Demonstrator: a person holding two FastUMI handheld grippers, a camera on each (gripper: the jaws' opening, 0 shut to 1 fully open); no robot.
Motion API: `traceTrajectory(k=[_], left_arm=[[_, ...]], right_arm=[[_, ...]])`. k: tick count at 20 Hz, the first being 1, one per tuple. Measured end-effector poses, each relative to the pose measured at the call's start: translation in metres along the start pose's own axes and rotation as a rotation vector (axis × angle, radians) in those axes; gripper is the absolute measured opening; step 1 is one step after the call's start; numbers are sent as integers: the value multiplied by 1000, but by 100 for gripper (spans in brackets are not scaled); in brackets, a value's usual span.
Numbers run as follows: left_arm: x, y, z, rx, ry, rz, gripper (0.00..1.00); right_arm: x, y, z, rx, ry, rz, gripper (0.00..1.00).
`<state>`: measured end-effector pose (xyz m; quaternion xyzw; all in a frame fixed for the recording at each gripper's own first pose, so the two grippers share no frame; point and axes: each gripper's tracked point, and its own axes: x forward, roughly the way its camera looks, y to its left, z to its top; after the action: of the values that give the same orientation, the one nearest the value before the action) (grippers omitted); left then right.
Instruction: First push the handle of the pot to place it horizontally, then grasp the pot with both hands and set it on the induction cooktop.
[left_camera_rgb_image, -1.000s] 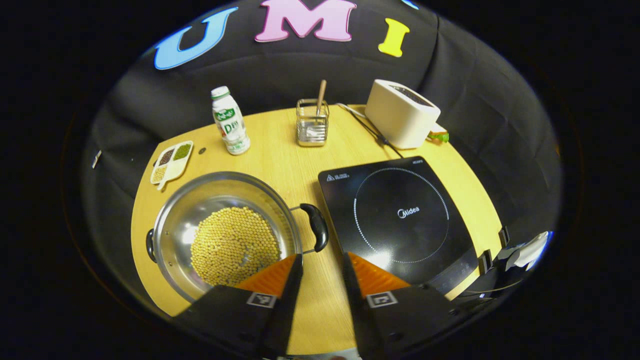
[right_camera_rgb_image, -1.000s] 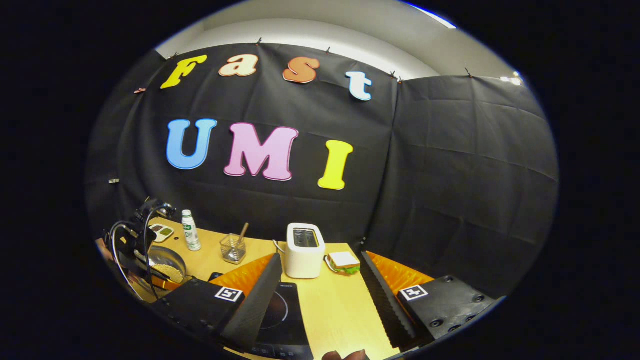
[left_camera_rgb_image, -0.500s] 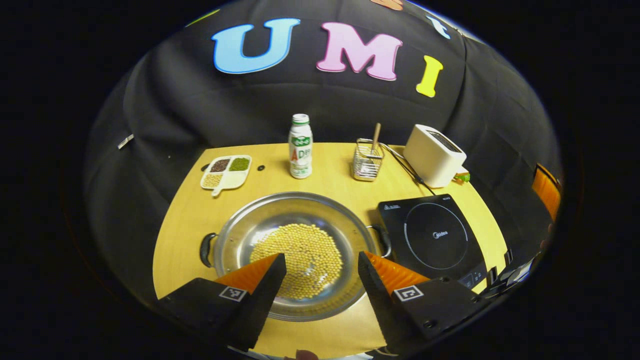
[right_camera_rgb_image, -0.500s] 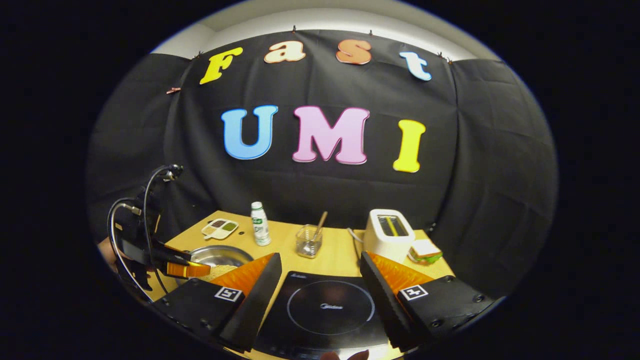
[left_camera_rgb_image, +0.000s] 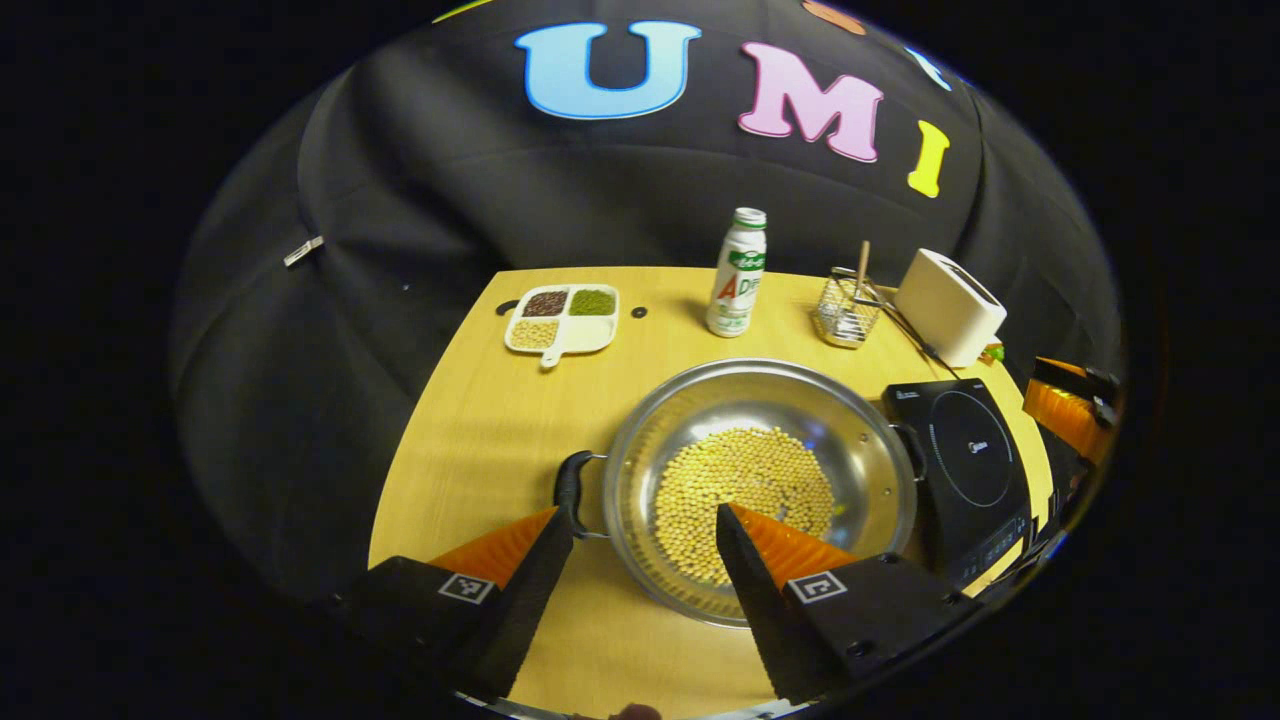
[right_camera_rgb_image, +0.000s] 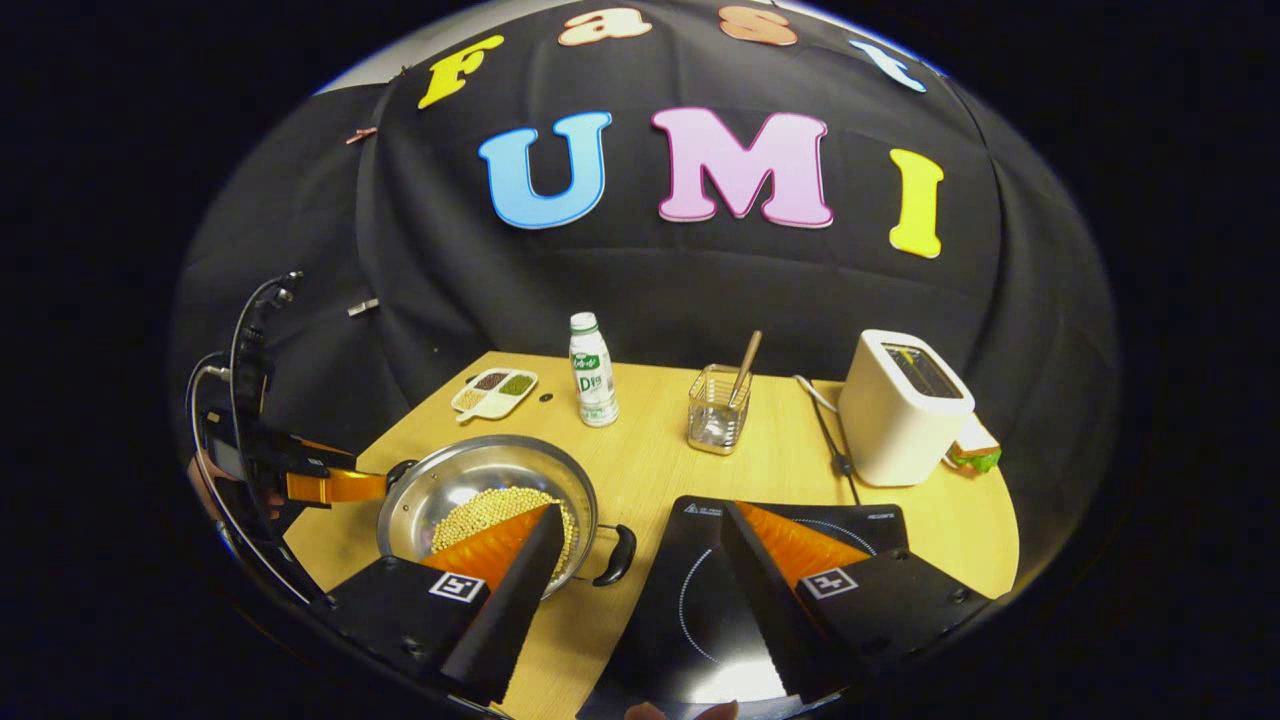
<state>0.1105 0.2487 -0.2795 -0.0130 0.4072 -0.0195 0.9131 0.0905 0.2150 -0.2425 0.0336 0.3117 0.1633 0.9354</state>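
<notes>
Several items (right_camera_rgb_image: 593, 370) behind pot (right_camera_rgb_image: 487, 500)

Steel pot (right_camera_rgb_image: 487, 500) of soybeans, handles sideways, beside black cooktop (right_camera_rgb_image: 700, 590)

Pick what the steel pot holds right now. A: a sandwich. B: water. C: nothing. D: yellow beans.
D: the pot has a round heap of yellow beans on its bottom, seen in both claw views.

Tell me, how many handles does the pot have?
2. The pot has one handle facing the induction cooktop, and one handle on the opposite side, toward the left gripper.
</notes>
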Motion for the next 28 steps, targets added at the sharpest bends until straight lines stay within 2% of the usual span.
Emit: traceTrajectory(k=[3,6,9,11,16,18,19,20,23,25,28], left_arm=[[19,23,-10,-16,38,17,91],[41,26,-13,-45,77,-10,90],[62,25,-11,-15,101,-30,90],[77,22,-11,9,124,-41,90],[102,22,-13,34,167,-47,88],[107,25,-14,42,172,-33,81],[107,25,-15,44,173,-37,73],[110,25,-16,44,180,-44,69],[114,23,-24,32,202,-62,69],[116,24,-23,30,193,-66,69],[116,24,-23,29,192,-68,68]], right_arm=[[23,8,-13,13,62,9,99],[44,12,-31,20,128,14,98],[62,15,-45,31,177,22,93],[70,20,-54,49,212,31,86],[88,19,-74,74,289,2,87],[97,24,-83,103,319,-3,86],[101,27,-88,114,334,-1,78],[104,28,-94,119,354,-4,86],[113,30,-109,125,399,-16,86],[118,26,-110,118,398,-28,72],[122,24,-112,130,417,-27,64]])
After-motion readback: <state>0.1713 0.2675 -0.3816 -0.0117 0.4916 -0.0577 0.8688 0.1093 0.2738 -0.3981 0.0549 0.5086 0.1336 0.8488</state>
